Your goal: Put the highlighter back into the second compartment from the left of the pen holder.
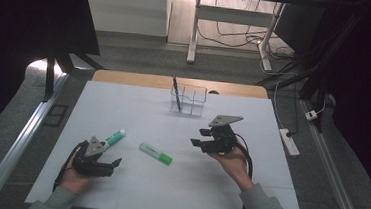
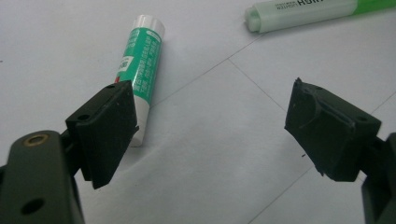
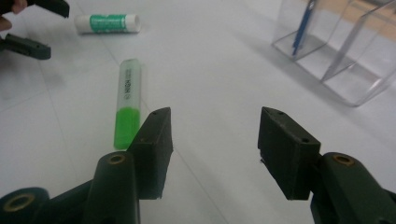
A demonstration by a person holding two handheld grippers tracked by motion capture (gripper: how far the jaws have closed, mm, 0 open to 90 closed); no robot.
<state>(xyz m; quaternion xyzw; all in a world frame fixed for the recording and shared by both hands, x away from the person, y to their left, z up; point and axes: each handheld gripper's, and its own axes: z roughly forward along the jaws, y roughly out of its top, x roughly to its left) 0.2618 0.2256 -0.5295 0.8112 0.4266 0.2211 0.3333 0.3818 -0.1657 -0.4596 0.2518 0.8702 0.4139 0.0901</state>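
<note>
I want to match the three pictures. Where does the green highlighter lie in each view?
High view: the green highlighter lies on the table between the two grippers, in the lower middle.
Left gripper view: at the top right edge, beyond the right jaw.
Right gripper view: left of centre, just beyond the left jaw.
Shared landmark: the green-and-white tube lies near it in all three.

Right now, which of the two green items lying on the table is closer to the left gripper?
The green-and-white tube, just beyond the left gripper. The green highlighter lies farther off, toward the table's middle.
</note>
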